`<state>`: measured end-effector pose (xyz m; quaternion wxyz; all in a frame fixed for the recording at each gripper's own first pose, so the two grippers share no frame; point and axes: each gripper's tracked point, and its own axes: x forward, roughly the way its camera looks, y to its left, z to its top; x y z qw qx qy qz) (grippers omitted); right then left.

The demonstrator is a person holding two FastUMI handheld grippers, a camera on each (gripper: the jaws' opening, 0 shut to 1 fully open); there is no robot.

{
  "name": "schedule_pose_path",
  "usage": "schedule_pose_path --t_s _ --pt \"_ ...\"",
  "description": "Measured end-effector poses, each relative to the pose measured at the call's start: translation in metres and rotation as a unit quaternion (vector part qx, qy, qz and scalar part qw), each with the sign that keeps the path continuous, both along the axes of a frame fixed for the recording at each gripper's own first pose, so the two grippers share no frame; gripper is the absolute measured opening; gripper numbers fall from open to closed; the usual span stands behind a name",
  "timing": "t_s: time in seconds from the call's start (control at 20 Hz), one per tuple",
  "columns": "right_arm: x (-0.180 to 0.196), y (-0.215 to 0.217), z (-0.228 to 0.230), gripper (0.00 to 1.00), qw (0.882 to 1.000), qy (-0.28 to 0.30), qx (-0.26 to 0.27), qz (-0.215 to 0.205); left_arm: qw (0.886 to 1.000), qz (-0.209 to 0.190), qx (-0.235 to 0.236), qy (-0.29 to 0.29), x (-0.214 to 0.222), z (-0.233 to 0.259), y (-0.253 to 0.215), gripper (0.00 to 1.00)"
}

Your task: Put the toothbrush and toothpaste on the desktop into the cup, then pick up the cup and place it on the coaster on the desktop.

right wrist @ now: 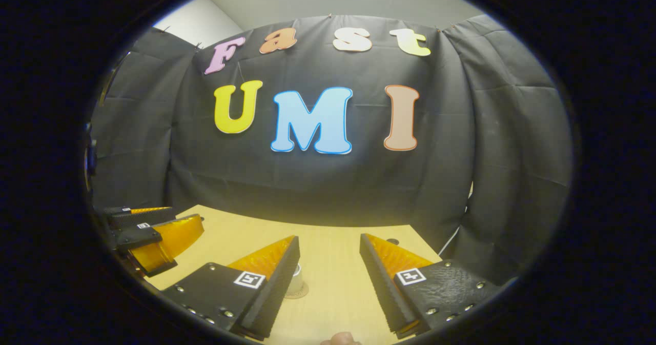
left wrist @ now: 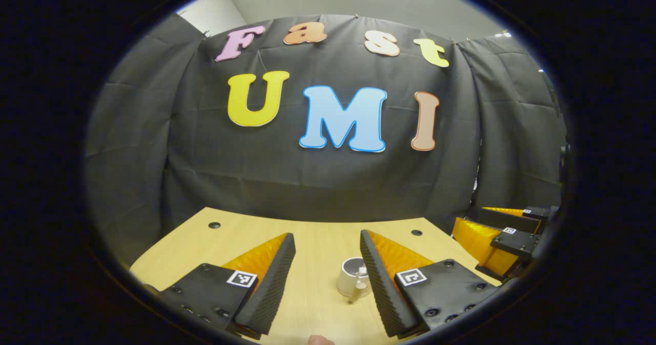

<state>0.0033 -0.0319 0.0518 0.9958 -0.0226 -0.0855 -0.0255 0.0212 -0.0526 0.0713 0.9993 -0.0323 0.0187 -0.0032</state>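
A small white cup (left wrist: 351,278) stands on the wooden desktop (left wrist: 318,242), with a pale toothbrush or tube end (left wrist: 362,279) poking out of it. My left gripper (left wrist: 327,237) is open above the table, and the cup sits low between its fingers (left wrist: 271,278), close to the right one. In the right gripper view the cup (right wrist: 297,276) rests on a round brown coaster (right wrist: 298,292), half hidden behind my open right gripper's (right wrist: 330,240) left finger (right wrist: 274,278). Neither gripper touches the cup.
The right gripper (left wrist: 469,217) shows at the right edge of the left gripper view, and the left gripper (right wrist: 177,215) at the left edge of the right gripper view. Black cable holes (left wrist: 214,225) mark the table's far corners. Black cloth closes off the back.
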Motion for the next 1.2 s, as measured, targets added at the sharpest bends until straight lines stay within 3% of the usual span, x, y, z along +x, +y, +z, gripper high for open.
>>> schedule_pose_path --t_s 0.3,0.35,0.75,1.0,1.2 --pt "-0.009 0.001 0.011 0.78 1.000 -0.006 0.002 -0.016 1.000 -0.004 0.010 0.014 0.017 -0.011 0.008 0.90" --pt "-0.012 0.001 0.015 0.75 1.000 -0.014 -0.002 -0.022 1.000 -0.004 0.010 0.016 0.021 -0.013 0.009 0.90" --pt "-0.027 -0.005 0.035 0.78 0.998 -0.040 0.013 -0.039 0.999 -0.028 0.034 -0.007 0.031 -0.001 0.007 0.89" --pt "-0.034 -0.019 0.030 0.78 0.999 -0.035 0.012 -0.035 0.999 -0.036 0.026 -0.017 0.030 0.000 -0.014 0.91" --pt "-0.037 -0.033 0.035 0.75 0.999 -0.052 -0.002 -0.015 0.999 -0.013 0.026 -0.036 0.028 0.004 -0.026 0.89"
